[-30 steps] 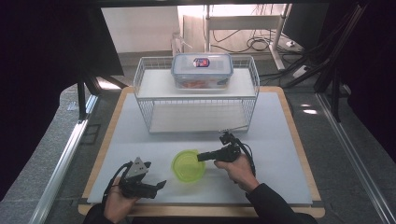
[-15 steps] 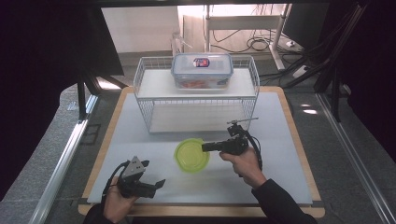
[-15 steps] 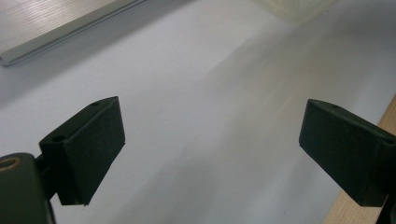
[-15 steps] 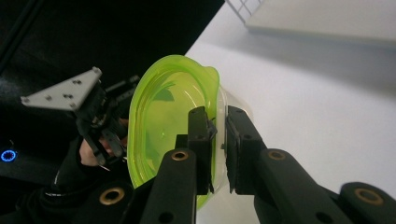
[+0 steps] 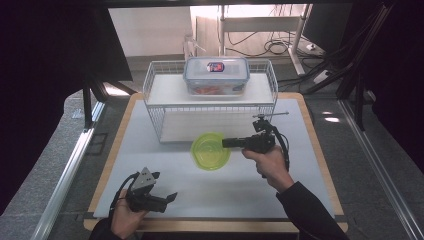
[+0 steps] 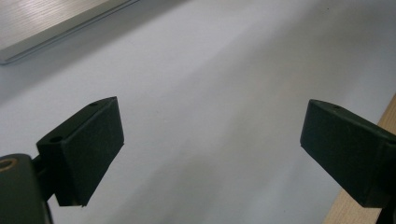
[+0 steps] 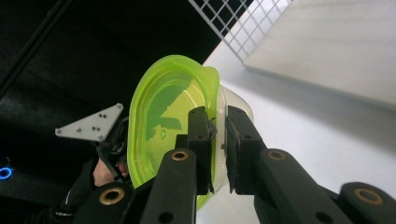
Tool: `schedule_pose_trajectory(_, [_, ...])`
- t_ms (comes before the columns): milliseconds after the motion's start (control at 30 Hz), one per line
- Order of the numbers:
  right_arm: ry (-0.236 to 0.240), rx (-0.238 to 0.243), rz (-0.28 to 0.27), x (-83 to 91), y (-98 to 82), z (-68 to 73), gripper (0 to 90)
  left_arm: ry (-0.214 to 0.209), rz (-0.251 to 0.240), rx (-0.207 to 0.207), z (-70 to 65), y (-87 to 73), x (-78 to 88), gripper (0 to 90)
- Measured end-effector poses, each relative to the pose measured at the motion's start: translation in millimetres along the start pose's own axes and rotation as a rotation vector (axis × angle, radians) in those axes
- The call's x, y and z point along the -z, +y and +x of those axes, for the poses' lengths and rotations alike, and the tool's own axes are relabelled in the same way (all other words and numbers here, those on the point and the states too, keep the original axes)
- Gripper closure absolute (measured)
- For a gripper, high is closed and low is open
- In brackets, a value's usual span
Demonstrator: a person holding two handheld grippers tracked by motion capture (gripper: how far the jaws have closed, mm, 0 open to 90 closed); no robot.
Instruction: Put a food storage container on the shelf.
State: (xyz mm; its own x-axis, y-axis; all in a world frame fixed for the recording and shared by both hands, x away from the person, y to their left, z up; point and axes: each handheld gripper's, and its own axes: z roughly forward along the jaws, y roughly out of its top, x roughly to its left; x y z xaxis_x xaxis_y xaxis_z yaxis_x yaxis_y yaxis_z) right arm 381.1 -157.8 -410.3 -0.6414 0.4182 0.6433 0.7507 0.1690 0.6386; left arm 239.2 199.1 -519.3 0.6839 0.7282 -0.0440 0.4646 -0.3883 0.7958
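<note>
A round container with a lime-green lid (image 5: 211, 151) hangs above the white table top in front of the wire rack. My right gripper (image 5: 226, 143) is shut on its rim from the right. In the right gripper view the jaws (image 7: 219, 126) pinch the edge of the green lid and clear bowl (image 7: 163, 116), which is tilted on its side. My left gripper (image 5: 168, 201) rests near the front left of the table. Its jaws (image 6: 210, 126) stand wide apart, have just been opening a little further, and have only bare table between them.
A white wire rack (image 5: 210, 107) stands at the back of the table, with a clear lidded food box (image 5: 216, 75) on its top shelf. The white table top (image 5: 300, 190) has a wooden border. Dark screens flank both sides.
My right gripper has lifted the green container off the table and carried it toward the rack. The left hand has stayed in place.
</note>
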Motion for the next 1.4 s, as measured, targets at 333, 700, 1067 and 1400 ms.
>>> schedule_pose_trajectory(333, [-0.013, 0.000, -0.051, 18.2, 25.4, 12.1, 82.0, 0.019, 0.002, -0.008, 0.8, -0.4, -0.3, 3.9])
schedule_pose_trajectory(700, [-0.024, -0.004, -0.103, 39.2, 55.5, 30.0, 82.0, 0.023, 0.006, -0.012, 0.2, -0.6, -1.3, 4.0])
schedule_pose_trajectory(1067, [-0.050, 0.004, -0.156, 56.7, 92.4, 50.1, 82.1, 0.024, 0.009, -0.007, 0.4, -0.6, -1.3, 4.2])
schedule_pose_trajectory(1400, [-0.118, -0.003, -0.230, 70.4, 129.4, 57.6, 82.1, 0.018, 0.006, 0.005, 0.8, -0.9, -0.7, 4.3])
